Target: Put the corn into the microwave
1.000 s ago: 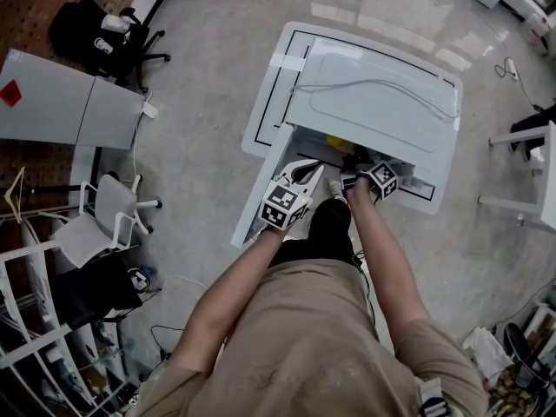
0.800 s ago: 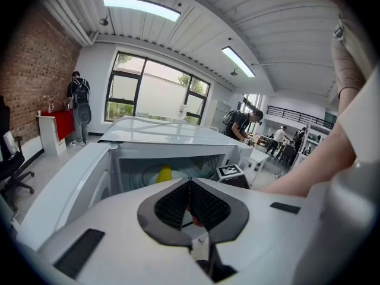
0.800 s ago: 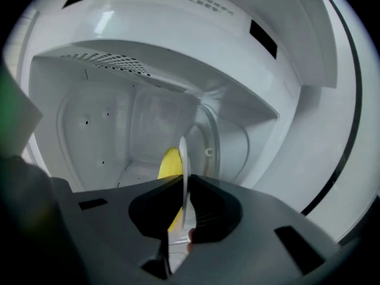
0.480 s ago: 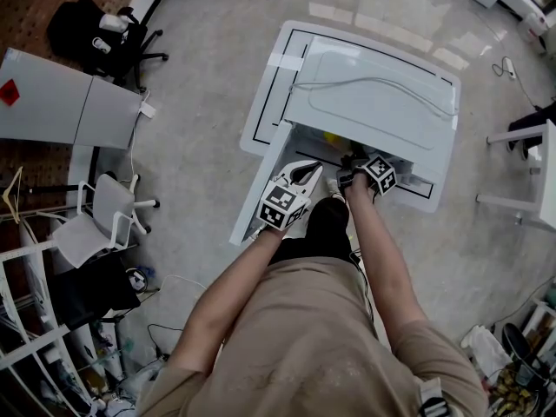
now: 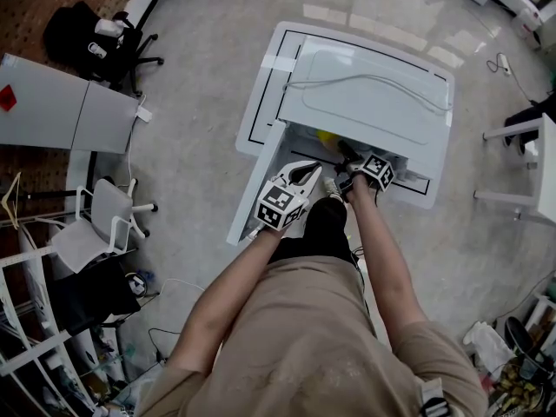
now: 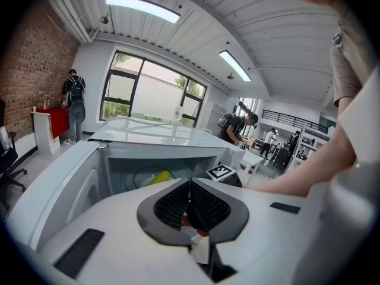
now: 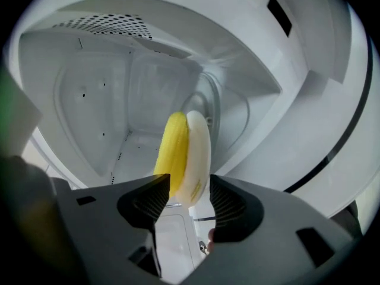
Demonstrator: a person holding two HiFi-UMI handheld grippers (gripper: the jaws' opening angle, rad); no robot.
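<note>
On your right gripper [image 7: 185, 196] the jaws are just opening, the corn [image 7: 181, 150] sitting between them inside the microwave [image 7: 89, 94]; your left gripper [image 6: 190, 189] is hanging clenched, empty.

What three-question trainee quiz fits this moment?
1. True or false: the left gripper holds the corn.
2. The microwave door stands: A) open, B) shut, C) removed.
3. What lies between the jaws of the right gripper, and is it clamped?

Key:
1. False. Its jaws are together and empty.
2. A.
3. The corn, inside the microwave cavity. It is not clamped: the jaws have just been opening and stand apart from it.
</note>
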